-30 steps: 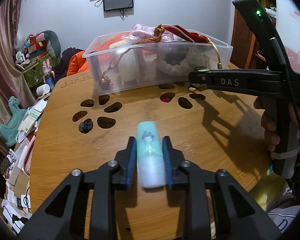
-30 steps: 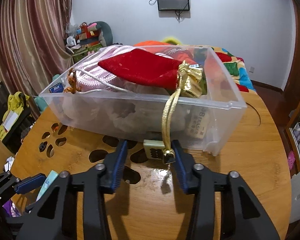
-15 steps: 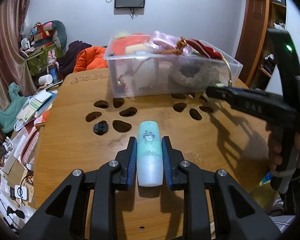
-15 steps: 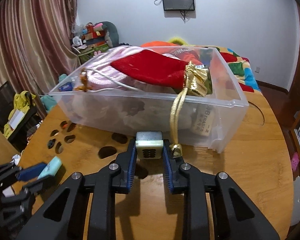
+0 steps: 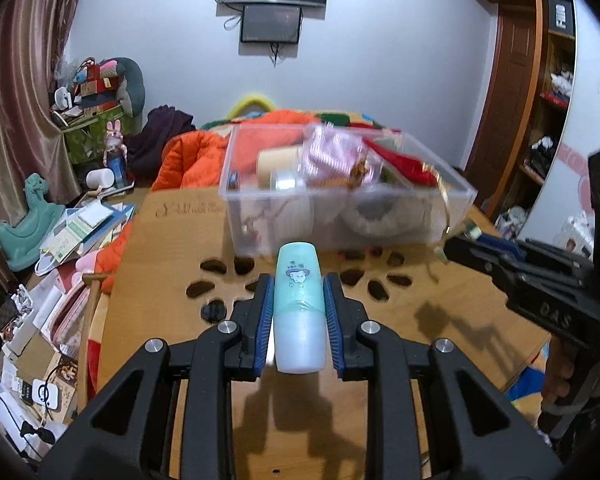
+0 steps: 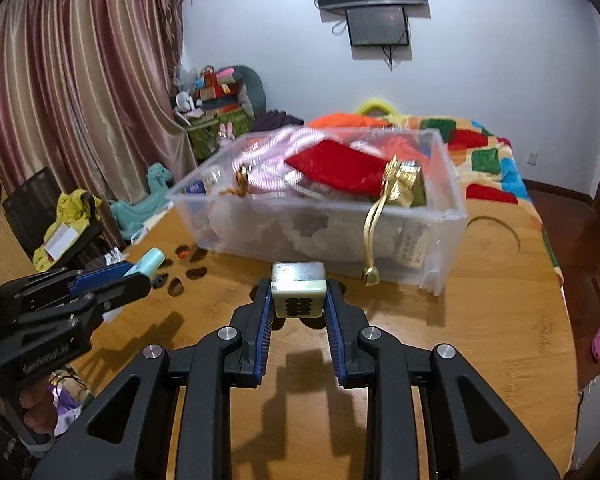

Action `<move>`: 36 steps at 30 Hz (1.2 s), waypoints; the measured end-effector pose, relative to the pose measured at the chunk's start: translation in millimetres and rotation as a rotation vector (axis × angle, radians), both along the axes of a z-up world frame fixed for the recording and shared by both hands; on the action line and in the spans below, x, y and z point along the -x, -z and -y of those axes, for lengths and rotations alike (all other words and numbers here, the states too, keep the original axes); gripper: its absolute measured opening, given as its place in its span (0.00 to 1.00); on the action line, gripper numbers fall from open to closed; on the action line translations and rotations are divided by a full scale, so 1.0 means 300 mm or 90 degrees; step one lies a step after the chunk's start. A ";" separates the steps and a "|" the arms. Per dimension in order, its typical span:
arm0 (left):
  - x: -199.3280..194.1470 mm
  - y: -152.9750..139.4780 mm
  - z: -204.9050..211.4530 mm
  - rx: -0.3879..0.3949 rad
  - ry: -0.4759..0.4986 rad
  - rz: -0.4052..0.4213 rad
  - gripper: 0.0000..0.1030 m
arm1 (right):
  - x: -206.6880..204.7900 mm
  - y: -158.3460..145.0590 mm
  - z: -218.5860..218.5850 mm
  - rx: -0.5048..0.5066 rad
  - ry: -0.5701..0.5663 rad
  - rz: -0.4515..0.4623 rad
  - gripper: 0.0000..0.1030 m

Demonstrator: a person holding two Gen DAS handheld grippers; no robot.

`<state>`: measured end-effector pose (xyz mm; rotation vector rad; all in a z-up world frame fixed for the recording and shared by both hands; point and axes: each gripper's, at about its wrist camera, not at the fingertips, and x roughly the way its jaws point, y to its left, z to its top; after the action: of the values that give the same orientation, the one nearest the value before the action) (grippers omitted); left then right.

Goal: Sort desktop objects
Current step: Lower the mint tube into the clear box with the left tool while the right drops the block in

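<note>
- Two grippers are hanging above the wooden table [image 5: 172, 240], each carrying one item.
- On the left, the left gripper [image 5: 299, 304] is pinching a teal tube [image 5: 299, 304] between its blue pads, clear of the tabletop.
- Ahead, the clear bin [image 6: 440, 264] is sitting on the table, holding a red pouch [image 6: 336, 166] and pink cord.
- To the right, the right gripper [image 6: 298, 300] is squeezing a mahjong tile [image 6: 298, 294], lifted just before the bin's front wall.
</note>
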<state>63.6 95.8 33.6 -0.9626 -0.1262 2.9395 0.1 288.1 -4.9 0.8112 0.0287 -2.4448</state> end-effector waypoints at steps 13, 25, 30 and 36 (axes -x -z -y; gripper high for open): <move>0.090 -0.136 0.001 -0.006 0.021 -0.055 0.24 | 0.010 -0.118 -0.100 0.023 0.041 -0.051 0.22; 0.220 -0.220 0.026 0.004 0.010 -0.084 0.24 | 0.129 -0.190 -0.130 0.003 0.061 -0.081 0.22; 0.290 -0.236 0.040 0.007 0.008 -0.087 0.24 | 0.197 -0.196 -0.117 -0.004 0.057 -0.083 0.22; 0.387 -0.198 0.066 -0.014 0.010 -0.055 0.24 | 0.276 -0.191 -0.099 -0.002 0.048 -0.073 0.22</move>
<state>-52.4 76.0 93.1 -0.8274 -0.1462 2.9536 -82.7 317.8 52.6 0.6838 0.0464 -2.5608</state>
